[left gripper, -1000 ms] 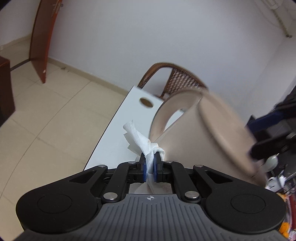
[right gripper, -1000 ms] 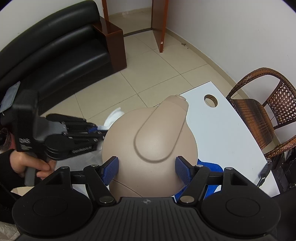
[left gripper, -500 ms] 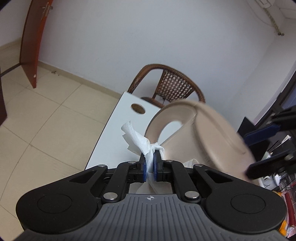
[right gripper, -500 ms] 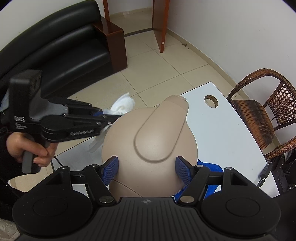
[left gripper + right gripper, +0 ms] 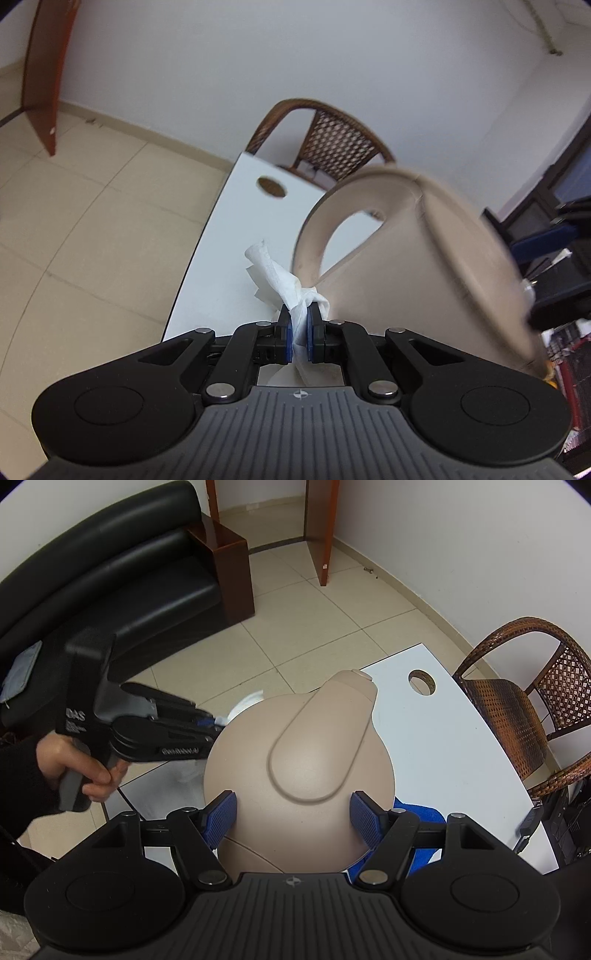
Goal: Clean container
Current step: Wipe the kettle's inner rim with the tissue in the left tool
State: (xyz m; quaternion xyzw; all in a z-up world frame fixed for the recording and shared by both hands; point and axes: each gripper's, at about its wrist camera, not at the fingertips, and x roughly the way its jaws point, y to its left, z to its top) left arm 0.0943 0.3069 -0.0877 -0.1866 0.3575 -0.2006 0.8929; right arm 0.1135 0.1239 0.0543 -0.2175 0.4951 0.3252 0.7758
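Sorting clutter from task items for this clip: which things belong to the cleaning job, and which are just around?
In the job:
- beige jug, clamped by right gripper
- white tissue, pinched in left gripper

Just around:
- blue cloth
- wicker chair
- black sofa
- white table

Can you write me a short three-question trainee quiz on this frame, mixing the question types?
1. True or false: the left gripper is shut on a crumpled white paper tissue.
2. Multiple choice: the right gripper grips the beige plastic kettle at (A) its handle, (B) its lidded top, from both sides, (C) its base.
3. Short answer: which piece of furniture stands at the far end of the white table?

Key
1. True.
2. B: the blue pads press either side of the top.
3. A brown wicker chair.
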